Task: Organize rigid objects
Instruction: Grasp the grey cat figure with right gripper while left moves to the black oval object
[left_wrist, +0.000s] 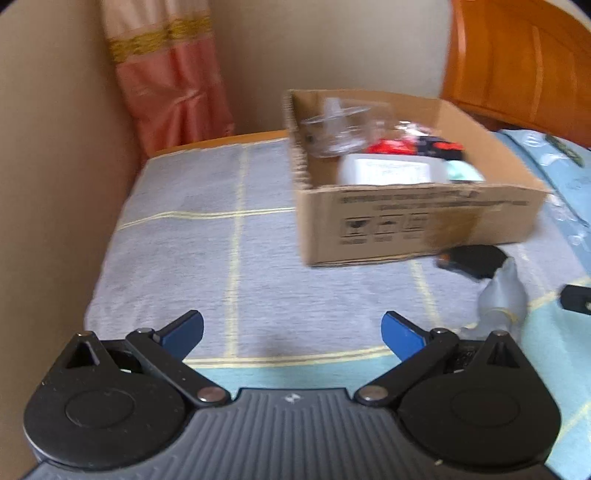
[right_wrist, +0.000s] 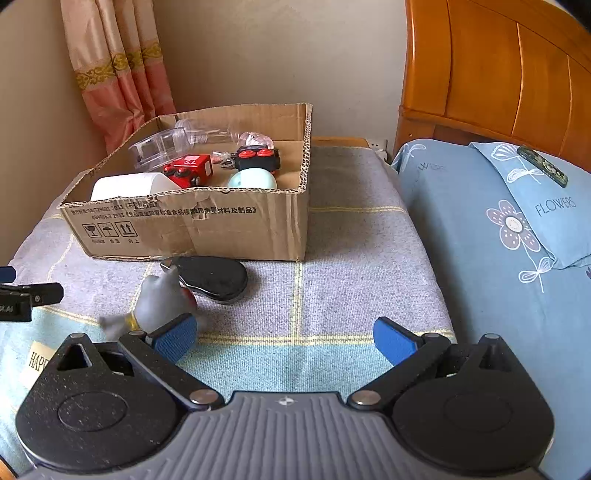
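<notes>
**Grey toy nearest right tongs, at lower left of frame**

Right tongs (right_wrist: 284, 339) gaping, holding nothing; grey toy (right_wrist: 160, 302) just beside left pad, leaning up-left toward black case (right_wrist: 214, 277) and cardboard box (right_wrist: 192, 229). Left tongs (left_wrist: 293, 332) equally wide, empty, farther off.

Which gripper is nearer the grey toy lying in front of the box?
Right. The right gripper has its left finger right beside the grey toy; the left gripper sits off to the toy's left.

Plain beige walls (right_wrist: 258, 55), a pink gold-banded curtain (right_wrist: 122, 74), an orange wooden headboard (right_wrist: 498, 74); soft, probably daylight.
</notes>
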